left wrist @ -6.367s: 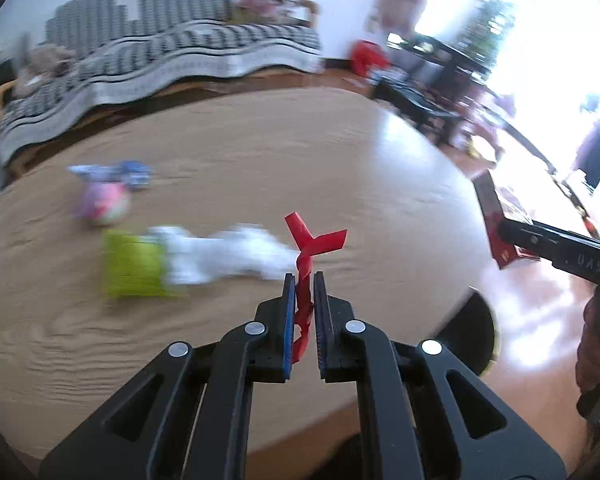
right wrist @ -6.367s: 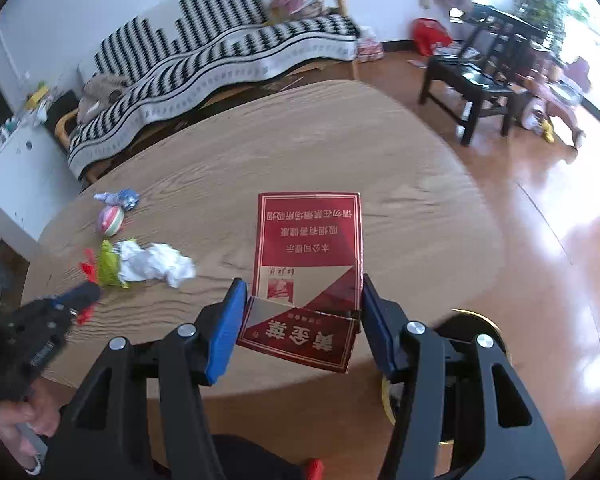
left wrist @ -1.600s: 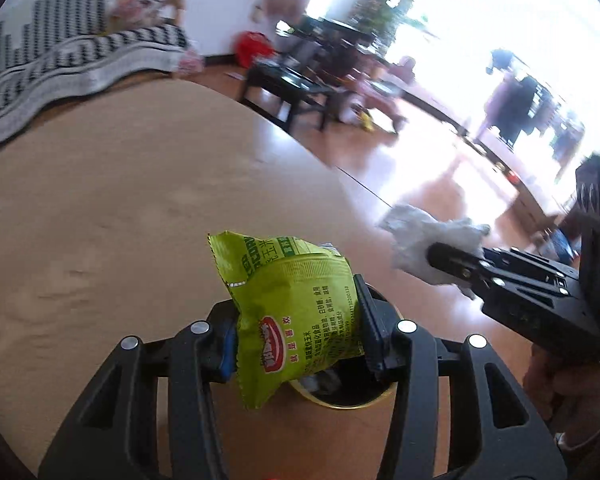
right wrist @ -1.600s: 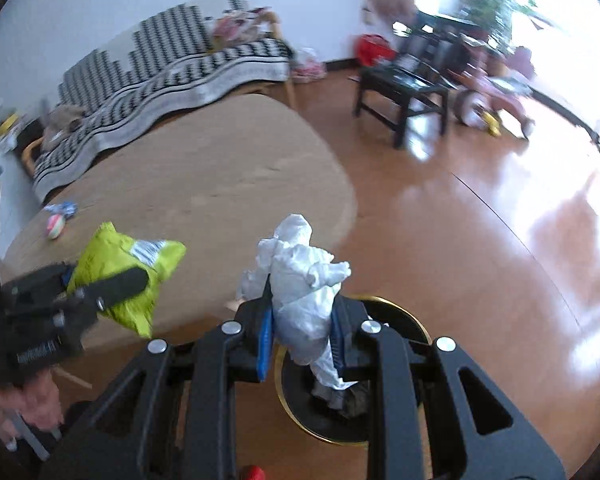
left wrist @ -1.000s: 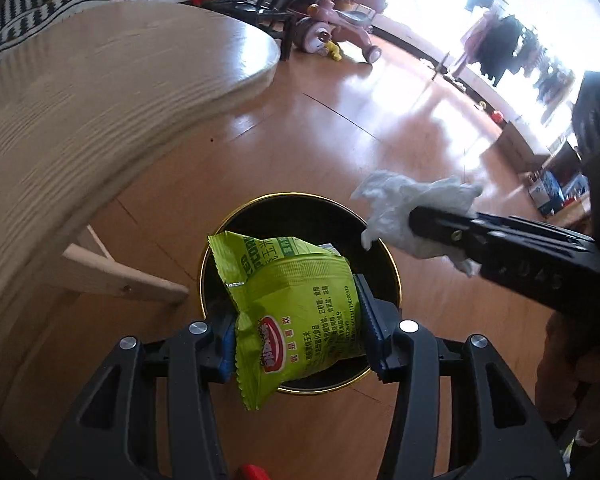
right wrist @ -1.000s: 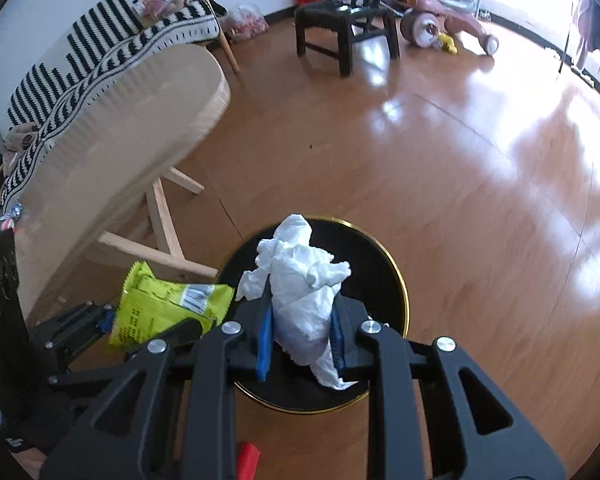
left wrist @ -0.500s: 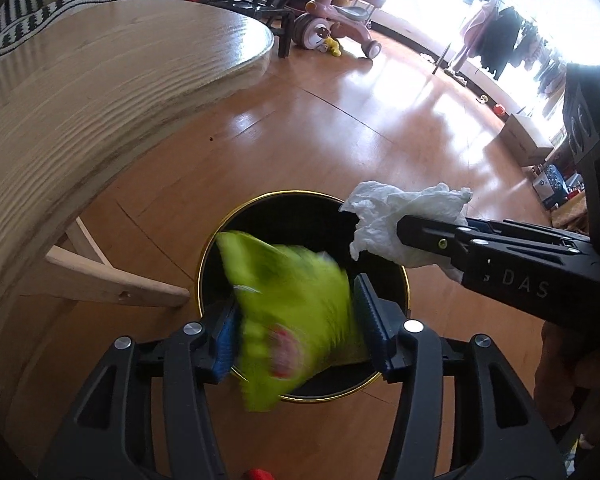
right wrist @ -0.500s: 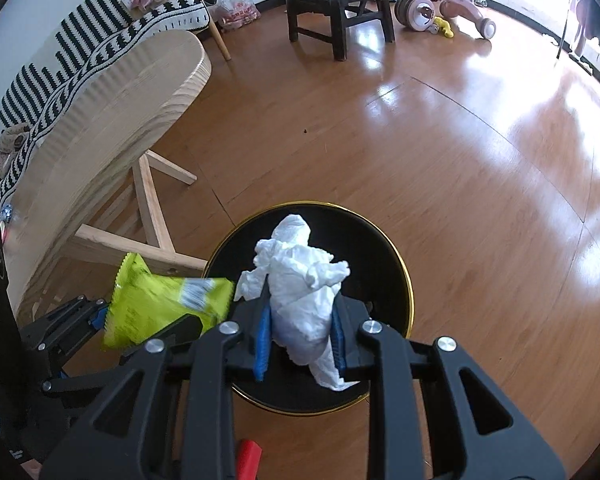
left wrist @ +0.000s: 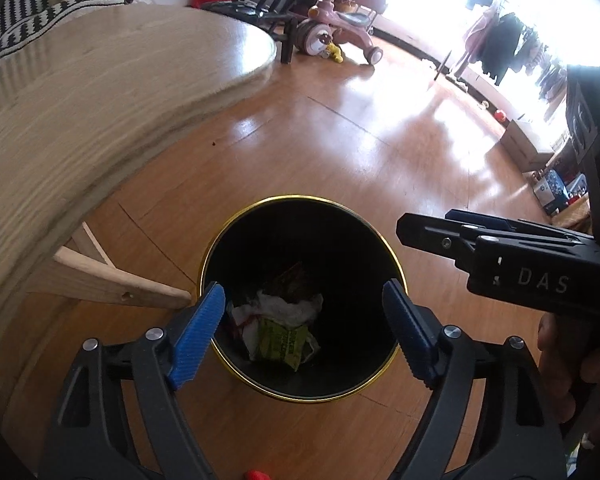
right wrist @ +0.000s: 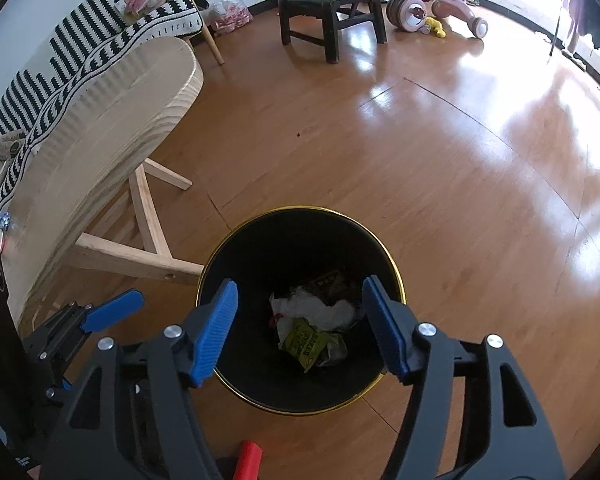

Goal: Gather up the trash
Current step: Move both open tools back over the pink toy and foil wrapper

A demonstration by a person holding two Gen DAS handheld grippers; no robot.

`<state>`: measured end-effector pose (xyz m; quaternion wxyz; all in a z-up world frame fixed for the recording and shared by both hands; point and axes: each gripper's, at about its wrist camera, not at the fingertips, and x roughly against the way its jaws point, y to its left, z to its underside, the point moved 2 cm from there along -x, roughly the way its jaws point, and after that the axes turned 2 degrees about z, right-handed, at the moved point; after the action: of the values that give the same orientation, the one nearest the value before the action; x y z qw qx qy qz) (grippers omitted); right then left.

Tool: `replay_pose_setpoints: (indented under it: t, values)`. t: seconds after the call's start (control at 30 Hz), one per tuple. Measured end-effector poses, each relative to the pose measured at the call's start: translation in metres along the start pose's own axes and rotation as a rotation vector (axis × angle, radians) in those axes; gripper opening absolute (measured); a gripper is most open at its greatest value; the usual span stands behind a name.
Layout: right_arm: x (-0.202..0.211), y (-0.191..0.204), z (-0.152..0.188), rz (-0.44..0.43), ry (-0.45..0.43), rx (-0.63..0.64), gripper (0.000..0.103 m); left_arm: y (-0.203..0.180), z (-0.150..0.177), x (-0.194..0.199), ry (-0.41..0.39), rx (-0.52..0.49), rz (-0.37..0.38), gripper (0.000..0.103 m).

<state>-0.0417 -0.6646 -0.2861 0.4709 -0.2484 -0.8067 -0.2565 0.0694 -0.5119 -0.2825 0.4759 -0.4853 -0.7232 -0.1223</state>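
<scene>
A black bin with a gold rim (left wrist: 256, 212) (right wrist: 396, 276) stands on the wooden floor under both grippers. At its bottom lie the green snack bag (left wrist: 280, 338) (right wrist: 306, 342) and the crumpled white tissue (left wrist: 284, 308) (right wrist: 320, 306), on top of other trash. My left gripper (left wrist: 302, 334) hangs over the bin, its jaws opening with nothing between them. My right gripper (right wrist: 300, 324) is also above the bin, its jaws opening and empty. In the left wrist view the right gripper (left wrist: 424, 230) reaches in from the right. The left gripper's fingers (right wrist: 112, 308) show at the left of the right wrist view.
The wooden table (left wrist: 100, 80) (right wrist: 112, 120) with its leg braces (right wrist: 140, 256) stands left of the bin. A striped sofa (right wrist: 80, 40), a dark chair (right wrist: 324, 4) and a pink ride-on toy (right wrist: 432, 0) are farther off. Small coloured scraps (right wrist: 2, 224) lie on the table's edge.
The green bag has dropped out of my left gripper and the tissue out of my right; both now lie in the bin. Both pairs of jaws have spread wider.
</scene>
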Motion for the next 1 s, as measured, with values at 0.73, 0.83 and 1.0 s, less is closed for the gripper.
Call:
replay_pose_setpoints:
  t: [0.73, 0.83, 1.0]
  values:
    - [0.072, 0.262, -0.030, -0.237, -0.119, 0.336, 0.078, 0.252, 0.056, 0.288, -0.320, 0.368, -0.277, 0.093]
    - [0.061, 0.339, -0.022, -0.308, -0.097, 0.424, 0.078, 0.308, 0.080, 0.325, -0.333, 0.421, -0.392, 0.094]
    - [0.045, 0.439, -0.013, -0.387, -0.056, 0.553, 0.080, 0.375, 0.088, 0.352, -0.328, 0.446, -0.487, 0.096]
